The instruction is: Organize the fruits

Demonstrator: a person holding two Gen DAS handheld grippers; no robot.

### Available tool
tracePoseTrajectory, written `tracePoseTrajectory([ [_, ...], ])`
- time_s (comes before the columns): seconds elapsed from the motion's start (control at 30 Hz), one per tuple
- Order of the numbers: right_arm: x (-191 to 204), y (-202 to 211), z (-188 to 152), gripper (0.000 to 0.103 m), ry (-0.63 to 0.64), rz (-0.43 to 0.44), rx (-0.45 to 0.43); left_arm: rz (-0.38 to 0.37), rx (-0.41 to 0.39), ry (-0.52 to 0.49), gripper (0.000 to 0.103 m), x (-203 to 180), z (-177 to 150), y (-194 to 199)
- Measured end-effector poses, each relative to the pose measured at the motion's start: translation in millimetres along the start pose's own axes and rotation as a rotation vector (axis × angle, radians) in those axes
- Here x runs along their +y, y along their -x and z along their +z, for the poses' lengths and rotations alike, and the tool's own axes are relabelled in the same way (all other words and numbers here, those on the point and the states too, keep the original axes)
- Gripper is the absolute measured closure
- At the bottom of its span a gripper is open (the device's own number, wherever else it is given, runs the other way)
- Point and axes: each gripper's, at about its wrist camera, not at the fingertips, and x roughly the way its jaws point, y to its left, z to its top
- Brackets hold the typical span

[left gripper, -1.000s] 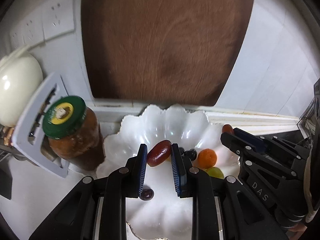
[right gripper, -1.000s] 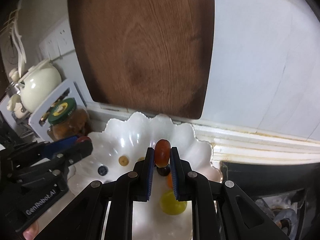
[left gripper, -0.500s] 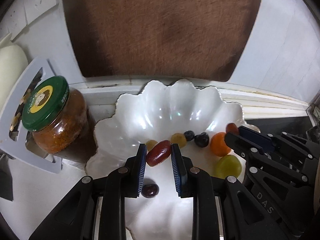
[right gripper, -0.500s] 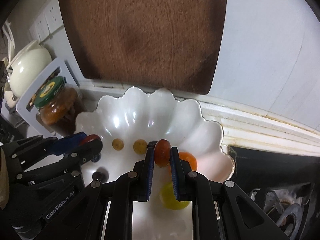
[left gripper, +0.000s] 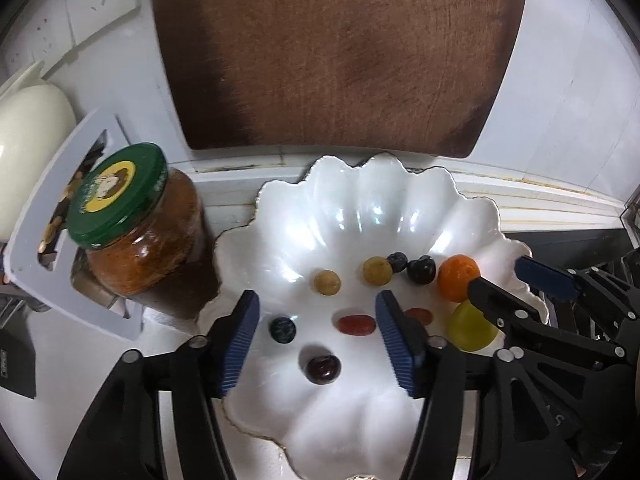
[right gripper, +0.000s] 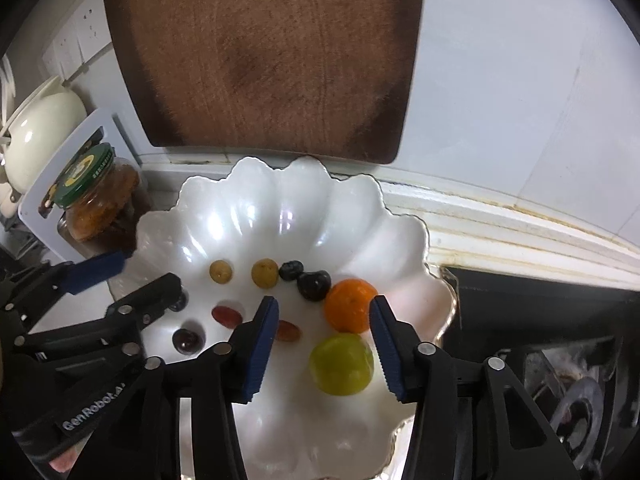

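Now both grippers' jaws are opening over the scalloped white bowl (left gripper: 280, 216) — left gripper (left gripper: 316, 332) and right gripper (right gripper: 324, 340) hold nothing; red fruits (left gripper: 356, 325) lie loose mid-bowl — a green-lidded jar (left gripper: 132, 220) crowds its left rim.

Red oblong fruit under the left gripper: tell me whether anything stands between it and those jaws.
Nothing visible does. The red oblong fruit lies free on the white scalloped dish between the opening jaws of the left gripper, touching neither pad. The blueberry and dark cherry lie beside it, also between the jaws, not in front.

Bright glare on bowl (left gripper: 360, 208), perhaps overhead; fisheye-warped edges.
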Motion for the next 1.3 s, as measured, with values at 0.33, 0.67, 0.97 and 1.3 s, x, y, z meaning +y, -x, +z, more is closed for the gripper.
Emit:
tracePoseTrajectory([
  [0.33,-7,25,-15,0.034,-0.052,-0.033,-0.055,0.075,-0.077,-0.038,0.025,-2,-12,31],
  [0.67,-10,95,-45,0.024,-0.034,-0.056,-0.208,0.140,-0.216,-0.015,0.008,-8,-48,104],
  [0.97,-3,182,-106,0.024,0.034,-0.077,-0.359,0.151,-0.364,-0.013,0.002,-24,-107,190],
  [1.3,-4,267,-189,0.016,0.028,-0.062,-0.488,0.156,-0.477,0.012,0.000,-37,-194,273],
])
